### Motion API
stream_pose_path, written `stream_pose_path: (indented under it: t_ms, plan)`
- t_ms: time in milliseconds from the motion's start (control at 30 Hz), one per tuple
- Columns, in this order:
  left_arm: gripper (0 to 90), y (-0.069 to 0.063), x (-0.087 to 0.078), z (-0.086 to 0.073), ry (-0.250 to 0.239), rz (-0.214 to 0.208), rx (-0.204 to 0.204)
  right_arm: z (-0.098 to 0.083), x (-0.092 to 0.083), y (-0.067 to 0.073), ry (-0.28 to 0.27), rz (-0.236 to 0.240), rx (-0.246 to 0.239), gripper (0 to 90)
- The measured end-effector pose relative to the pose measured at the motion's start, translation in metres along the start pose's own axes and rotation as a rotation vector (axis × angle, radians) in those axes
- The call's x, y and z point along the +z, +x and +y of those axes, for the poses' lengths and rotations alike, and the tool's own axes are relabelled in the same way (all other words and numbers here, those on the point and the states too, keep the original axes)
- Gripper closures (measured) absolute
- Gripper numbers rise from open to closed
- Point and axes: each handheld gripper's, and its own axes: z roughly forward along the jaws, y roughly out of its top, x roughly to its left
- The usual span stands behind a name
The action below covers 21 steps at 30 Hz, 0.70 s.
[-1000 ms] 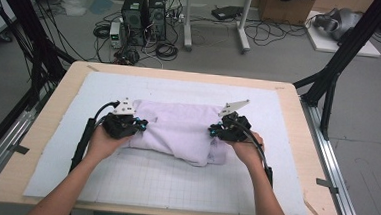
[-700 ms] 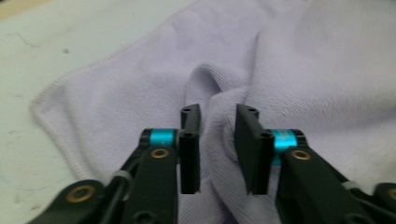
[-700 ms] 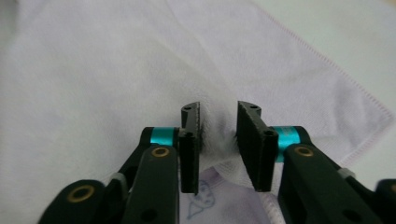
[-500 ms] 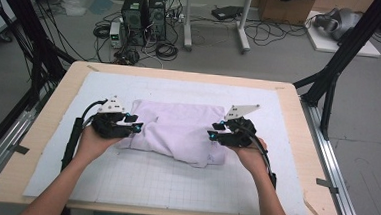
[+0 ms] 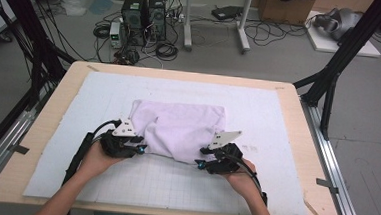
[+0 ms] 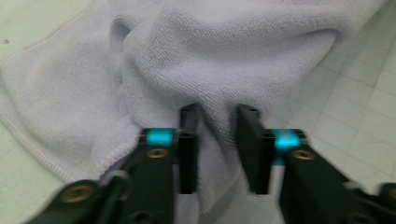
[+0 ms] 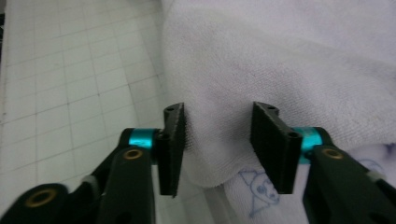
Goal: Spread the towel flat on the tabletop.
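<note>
On the mat [image 5: 103,102], both grippers sit at the towel's [image 5: 182,127] near edge: left gripper [image 6: 217,144] just closing around a fold without pinching, right gripper [image 7: 217,144] spread around the hem.

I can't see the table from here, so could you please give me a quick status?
Left hand-held gripper closing around a fold of the lilac terry towel. Right hand-held gripper open astride its edge. Nothing in the way.

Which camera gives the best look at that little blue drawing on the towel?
The right gripper view: the blue drawing sits close up on the towel's lower layer, just under the folded edge. In the high view the towel is whole but the drawing is too small to make out. The left gripper view shows bunched towel folds.
</note>
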Motion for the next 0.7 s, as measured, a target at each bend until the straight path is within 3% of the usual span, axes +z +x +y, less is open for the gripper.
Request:
stream_pose_path:
  t_ms: [67, 167, 400, 700]
  plan:
    - [83.0, -0.001, 0.0, 0.0, -0.011, -0.001, -0.003, -0.001, 0.005, -0.001, 0.01, -0.003, -0.007, 73.1]
    - [85.7, 0.0, -0.005, 0.001, -0.027, -0.001, -0.008, 0.0, 0.004, -0.003, 0.004, -0.004, -0.005, 82.0]
    - [86.4, 0.003, -0.037, 0.009, -0.121, 0.019, -0.034, 0.01, -0.02, 0.0, -0.054, -0.007, -0.013, 83.4]
    - [86.4, 0.0, -0.077, 0.034, -0.206, 0.052, 0.008, 0.041, -0.065, 0.012, -0.11, -0.056, -0.095, 83.4]
